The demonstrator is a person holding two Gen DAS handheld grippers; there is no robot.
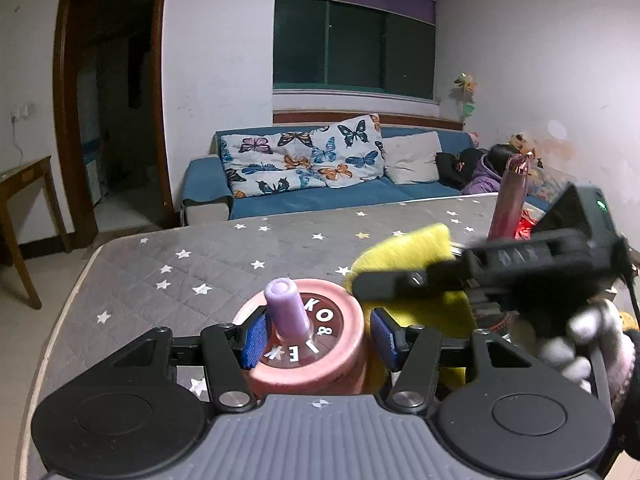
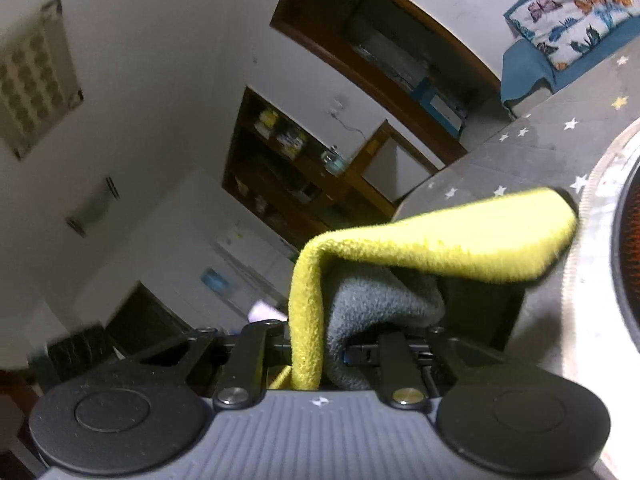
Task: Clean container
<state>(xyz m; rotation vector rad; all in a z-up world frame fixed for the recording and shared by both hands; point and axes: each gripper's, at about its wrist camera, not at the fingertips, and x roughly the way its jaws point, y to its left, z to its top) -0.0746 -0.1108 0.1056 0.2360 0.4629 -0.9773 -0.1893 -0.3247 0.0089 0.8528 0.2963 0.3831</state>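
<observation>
1. Left wrist view: the left tongs (image 1: 316,340) are clamped on the pink container (image 1: 306,344), blue pads pressing its two sides. It stands upright over the star-patterned bed (image 1: 168,276), its lilac spout (image 1: 286,306) pointing up and away. The right tongs (image 1: 372,284) reach in level from the right, just beside the container's rim, with the yellow cloth (image 1: 416,252) touching or nearly touching that side. A gloved hand (image 1: 580,344) carries them.

2. Right wrist view: the right tongs (image 2: 320,350) are closed on the yellow cloth (image 2: 440,240) with its grey backing (image 2: 380,304). The cloth's free fold points ahead and right, where a pale round rim (image 2: 592,240) fills the frame edge; whether that is the container I cannot tell.

Container (image 1: 308,344) body behind left hand-held gripper (image 1: 318,338)
</observation>
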